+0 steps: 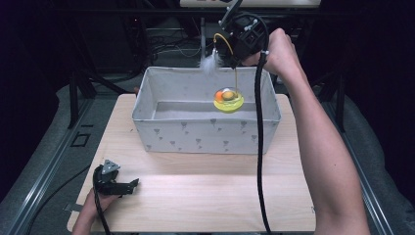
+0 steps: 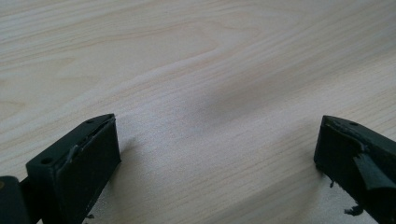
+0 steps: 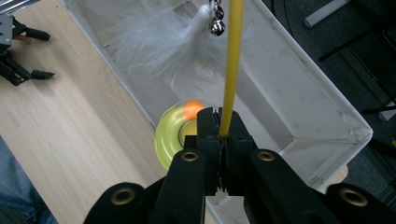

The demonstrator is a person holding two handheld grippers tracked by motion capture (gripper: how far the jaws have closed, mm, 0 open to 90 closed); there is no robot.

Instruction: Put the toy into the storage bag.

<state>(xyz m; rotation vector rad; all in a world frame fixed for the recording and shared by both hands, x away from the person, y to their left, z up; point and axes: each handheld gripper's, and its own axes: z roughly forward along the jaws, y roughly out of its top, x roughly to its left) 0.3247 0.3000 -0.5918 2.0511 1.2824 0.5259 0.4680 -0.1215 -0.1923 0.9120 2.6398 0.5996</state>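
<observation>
The right gripper, jaws pressed together, is pinching the yellow wand of a cat toy whose yellow disc base is hanging inside the white fabric bin, while the left gripper is resting spread on the table, near left.

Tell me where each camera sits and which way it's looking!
High view: above the person's side, looking forward and down on the table and fabric bin; both forearms show.
Left gripper view: on the left gripper, looking down at bare wood between open jaws.
Right gripper view: on the right gripper, looking down into the bin, clamping the yellow wand.
Shared: the high and right gripper views both show the yellow disc toy.
</observation>
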